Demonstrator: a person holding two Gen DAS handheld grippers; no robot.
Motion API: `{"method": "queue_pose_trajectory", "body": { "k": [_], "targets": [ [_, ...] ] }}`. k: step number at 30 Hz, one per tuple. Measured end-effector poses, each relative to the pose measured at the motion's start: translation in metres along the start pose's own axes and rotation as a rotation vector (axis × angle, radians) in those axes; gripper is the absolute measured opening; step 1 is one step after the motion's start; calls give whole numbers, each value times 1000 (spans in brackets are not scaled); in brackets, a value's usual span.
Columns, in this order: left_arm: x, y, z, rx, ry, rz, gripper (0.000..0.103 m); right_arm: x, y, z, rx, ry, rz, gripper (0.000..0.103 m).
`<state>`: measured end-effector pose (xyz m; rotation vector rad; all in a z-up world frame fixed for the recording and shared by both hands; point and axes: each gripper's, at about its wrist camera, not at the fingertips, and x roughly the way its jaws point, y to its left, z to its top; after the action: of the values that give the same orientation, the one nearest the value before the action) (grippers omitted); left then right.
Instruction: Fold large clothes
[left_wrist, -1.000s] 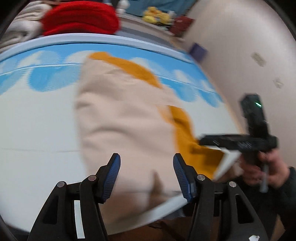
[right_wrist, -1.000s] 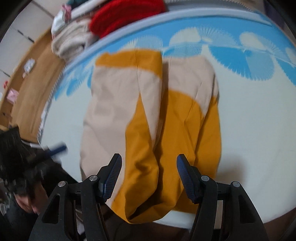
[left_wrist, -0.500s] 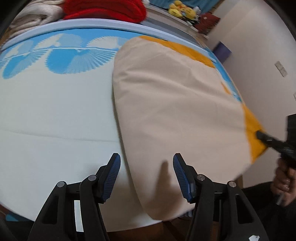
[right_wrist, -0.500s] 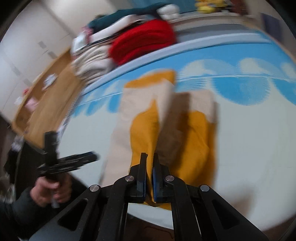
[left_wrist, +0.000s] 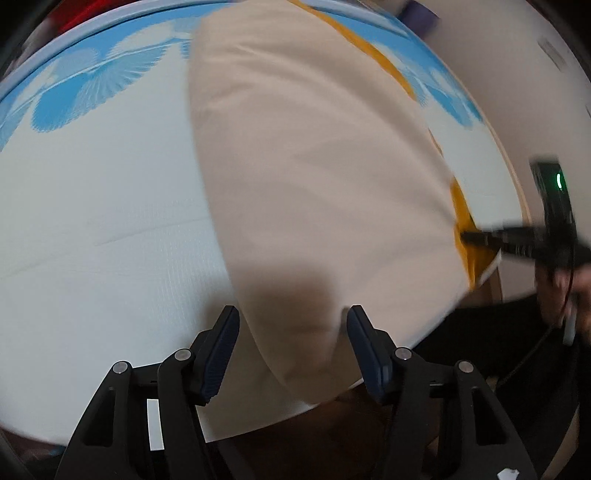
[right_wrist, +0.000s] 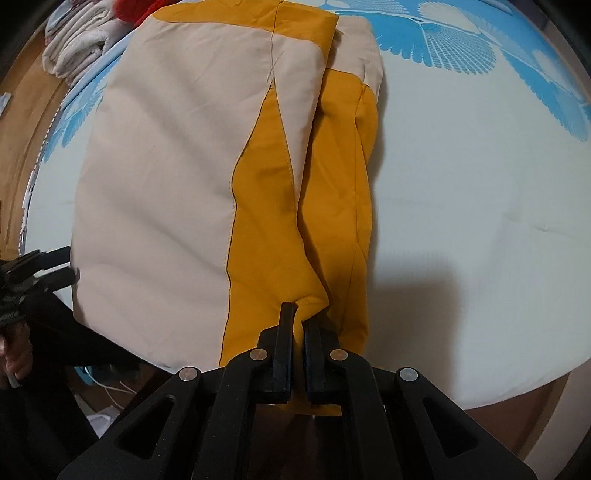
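Right wrist view has the nearest action: the right gripper (right_wrist: 298, 325) has its fingers pressed together on a pinch of the orange hem of the garment (right_wrist: 207, 177), right at the table's (right_wrist: 461, 221) near edge, with a bit of orange cloth hanging below the tips. Going up from those tips, the orange panel runs away along a seam, the beige panel sits to its left, and the orange band at the far end lies close to the blue fan pattern of the table cover. The garment is flat on the table, already folded lengthwise by the look of it. Off to the left of the tips, the left gripper (right_wrist: 48, 266) shows as a dark blur by the beige corner. From its own camera, the left gripper (left_wrist: 291, 350) has its fingers spread, their gap has just widened a little, and the beige corner sits between them with neither pad pressing on it yet. Looks like the step is getting both near corners held before folding the bottom away toward the far band. Best bet: sink the left one lower so it bites every layer, close firmly, then lift both corners level so nothing skews.
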<state>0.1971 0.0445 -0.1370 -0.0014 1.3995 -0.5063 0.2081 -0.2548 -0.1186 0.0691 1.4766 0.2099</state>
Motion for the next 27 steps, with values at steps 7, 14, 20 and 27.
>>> {"method": "queue_pose_trajectory", "body": {
  "k": [7, 14, 20, 27],
  "targets": [
    [11, -17, -9, 90, 28, 119, 60, 11, 29, -3, -171, 42, -164, 5],
    [-41, -13, 11, 109, -33, 186, 53, -64, -1, 23, -26, -276, -339, 13],
    [-83, 3, 73, 187, -167, 249, 53, -93, -5, 73, 114, -468, 47, 31],
    [-61, 34, 103, 20, -225, 226, 49, -43, -5, 144, 181, -389, 168, 51]
  ]
}}
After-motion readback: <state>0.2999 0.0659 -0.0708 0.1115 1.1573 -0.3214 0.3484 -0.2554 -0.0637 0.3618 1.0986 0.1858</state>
